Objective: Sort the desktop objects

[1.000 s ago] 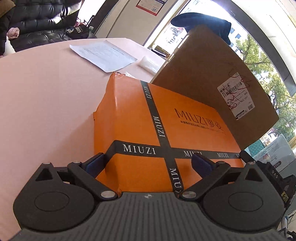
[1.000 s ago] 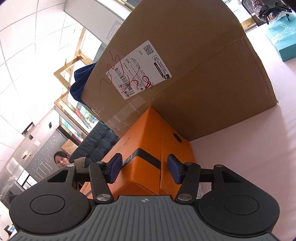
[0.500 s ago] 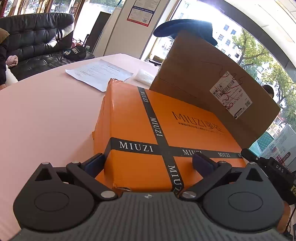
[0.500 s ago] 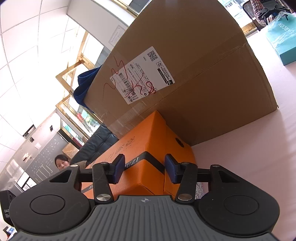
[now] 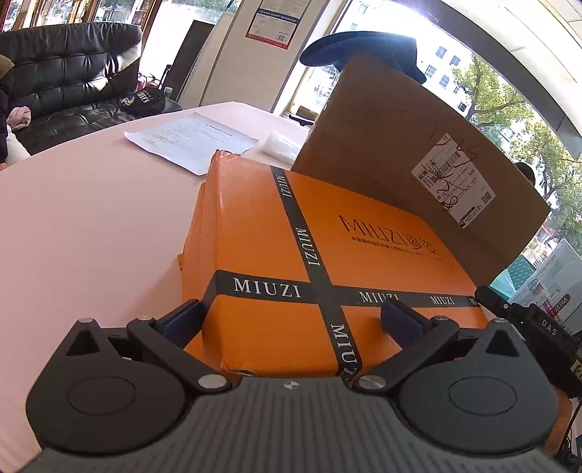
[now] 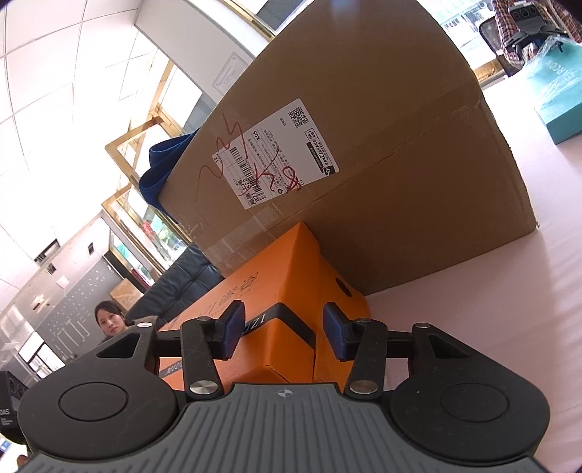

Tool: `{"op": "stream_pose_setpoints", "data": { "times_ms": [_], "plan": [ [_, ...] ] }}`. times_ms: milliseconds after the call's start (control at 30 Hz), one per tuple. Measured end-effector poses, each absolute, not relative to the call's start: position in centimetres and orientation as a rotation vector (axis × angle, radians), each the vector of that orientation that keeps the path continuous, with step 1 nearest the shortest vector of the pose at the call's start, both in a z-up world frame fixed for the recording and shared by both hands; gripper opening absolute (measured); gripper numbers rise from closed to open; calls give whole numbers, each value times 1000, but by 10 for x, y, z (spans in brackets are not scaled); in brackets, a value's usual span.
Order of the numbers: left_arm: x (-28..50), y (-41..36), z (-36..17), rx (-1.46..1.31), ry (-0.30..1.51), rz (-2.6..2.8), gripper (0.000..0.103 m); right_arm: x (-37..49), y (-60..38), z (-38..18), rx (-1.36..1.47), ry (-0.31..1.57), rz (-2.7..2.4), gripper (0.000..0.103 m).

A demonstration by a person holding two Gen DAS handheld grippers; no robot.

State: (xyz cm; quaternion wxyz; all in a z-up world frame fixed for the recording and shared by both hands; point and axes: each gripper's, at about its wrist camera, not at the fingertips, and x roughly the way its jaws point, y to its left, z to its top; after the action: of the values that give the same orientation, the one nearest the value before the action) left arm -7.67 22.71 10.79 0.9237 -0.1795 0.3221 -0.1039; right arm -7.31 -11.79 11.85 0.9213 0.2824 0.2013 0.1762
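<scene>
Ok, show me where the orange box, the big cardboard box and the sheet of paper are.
orange box point(image 5: 363, 254): left wrist view, on its top face near the printed logo.
cardboard box point(image 6: 400, 203): right wrist view, on its brown side right of the label.
sheet of paper point(image 5: 192, 140): left wrist view, mid-sheet.

I see a black leather sofa point(image 5: 69, 69) beyond the pink surface point(image 5: 72, 225), and a wall poster point(image 5: 278, 18) near bright windows.

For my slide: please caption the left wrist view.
Open left gripper straddles orange MIUZI box beside brown cardboard box.
</scene>
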Motion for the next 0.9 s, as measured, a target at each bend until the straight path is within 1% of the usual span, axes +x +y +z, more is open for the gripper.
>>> {"op": "stream_pose_setpoints", "data": {
  "times_ms": [67,133,167,233,333,400,600,733,867,900],
  "plan": [
    [-78,228,108,-367,658,-218,103,-74,-118,119,567,422,350,60],
    [-79,231,106,-370,654,-235,103,-65,-124,110,698,499,428,61],
    [-79,232,105,-372,651,-243,103,-60,-126,103,765,531,453,70],
    [-80,235,103,-375,647,-264,103,-61,-125,99,783,523,443,71],
    [-82,241,103,-374,642,-276,103,-66,-117,104,758,537,441,70],
    [-84,251,103,-379,636,-267,103,-71,-106,110,718,548,457,66],
    [-105,283,104,-384,622,-262,103,-89,-72,120,641,584,490,65],
    [-109,303,104,-416,636,-297,103,-95,-52,126,583,551,470,63],
    [-107,310,106,-432,655,-309,103,-95,-46,128,581,506,409,53],
    [-104,307,108,-419,662,-294,103,-95,-46,128,583,500,408,52]
  ]
}}
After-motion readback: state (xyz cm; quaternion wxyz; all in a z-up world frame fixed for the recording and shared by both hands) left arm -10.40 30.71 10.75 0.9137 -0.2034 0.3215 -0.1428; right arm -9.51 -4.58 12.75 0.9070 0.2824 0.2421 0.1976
